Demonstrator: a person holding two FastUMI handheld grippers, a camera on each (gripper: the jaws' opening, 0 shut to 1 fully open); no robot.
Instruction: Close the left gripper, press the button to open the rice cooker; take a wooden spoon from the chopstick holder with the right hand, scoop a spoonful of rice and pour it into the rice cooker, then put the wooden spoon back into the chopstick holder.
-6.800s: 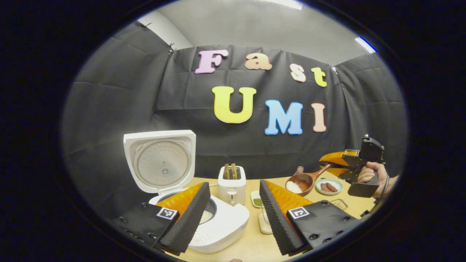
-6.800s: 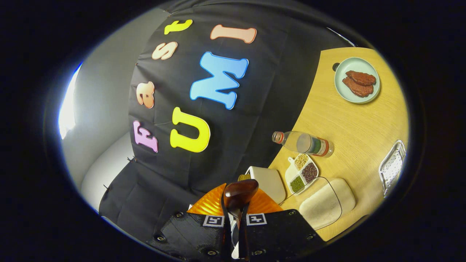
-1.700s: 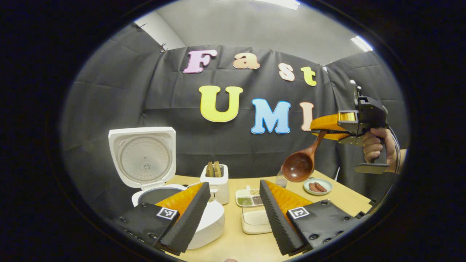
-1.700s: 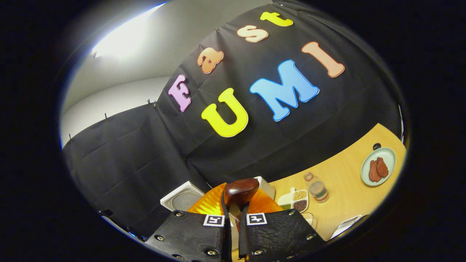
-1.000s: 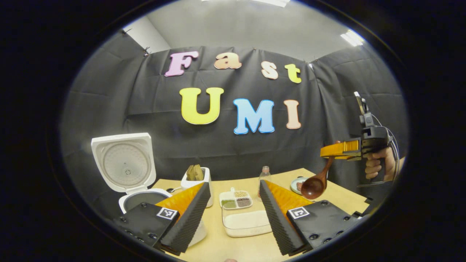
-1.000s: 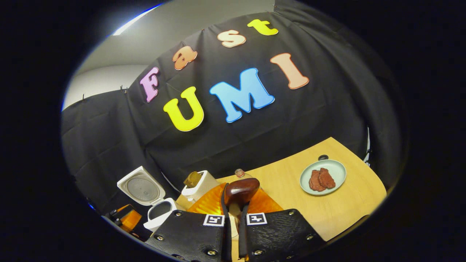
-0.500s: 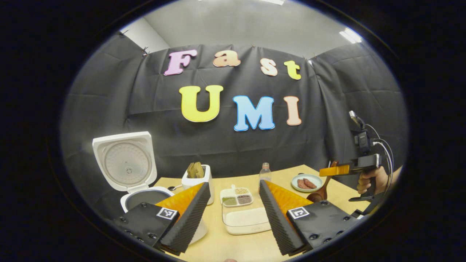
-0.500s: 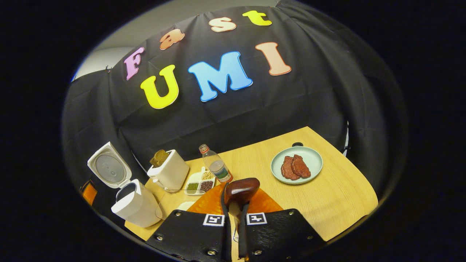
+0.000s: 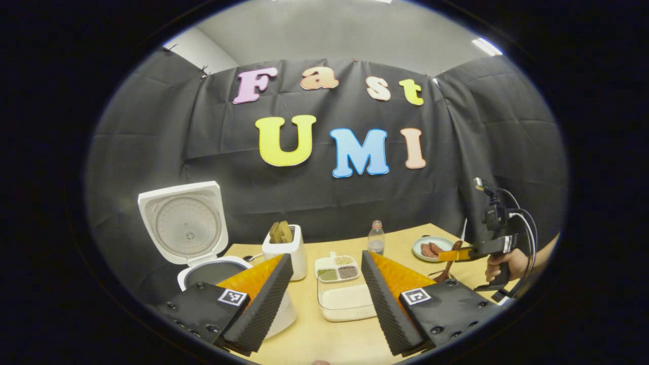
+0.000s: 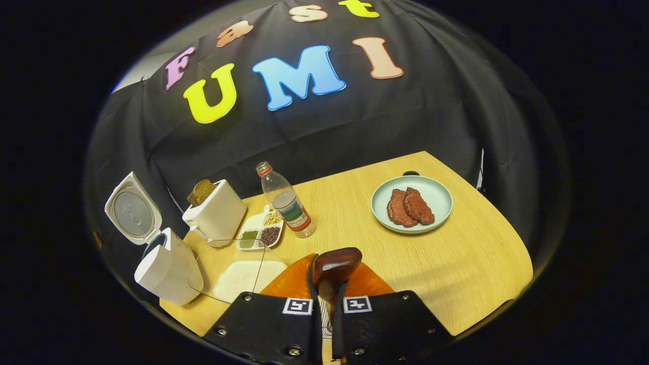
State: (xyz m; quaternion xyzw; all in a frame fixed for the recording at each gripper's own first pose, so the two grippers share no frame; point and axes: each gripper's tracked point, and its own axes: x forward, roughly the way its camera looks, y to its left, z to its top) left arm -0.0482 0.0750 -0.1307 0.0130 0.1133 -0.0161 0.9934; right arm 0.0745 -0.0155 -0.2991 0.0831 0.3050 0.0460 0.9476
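The white rice cooker (image 9: 215,271) stands open at the left, its lid (image 9: 185,225) upright. My left gripper (image 9: 326,258) is open and empty above the table, the clear rice container (image 9: 347,302) lying between its fingers. Far right, a hand (image 9: 504,263) holds my right gripper (image 9: 448,255) low over the table, with the wooden spoon (image 9: 447,271) hanging bowl down from it. In the right gripper view that gripper (image 10: 330,278) is shut on the spoon (image 10: 337,262), whose dark bowl sticks out ahead. The cooker (image 10: 165,271) and the rice container (image 10: 243,274) lie to the left.
On the wooden table (image 10: 471,263) stand a white toaster (image 10: 215,213) with bread, a sectioned dish of beans (image 10: 261,230), a plastic bottle (image 10: 286,203) and a pale green plate with meat (image 10: 411,203). The table edge curves round at the right.
The right gripper has come down from high on the right to just above the table, spoon still in it. Its view has tilted down onto the table. The left gripper stays open.
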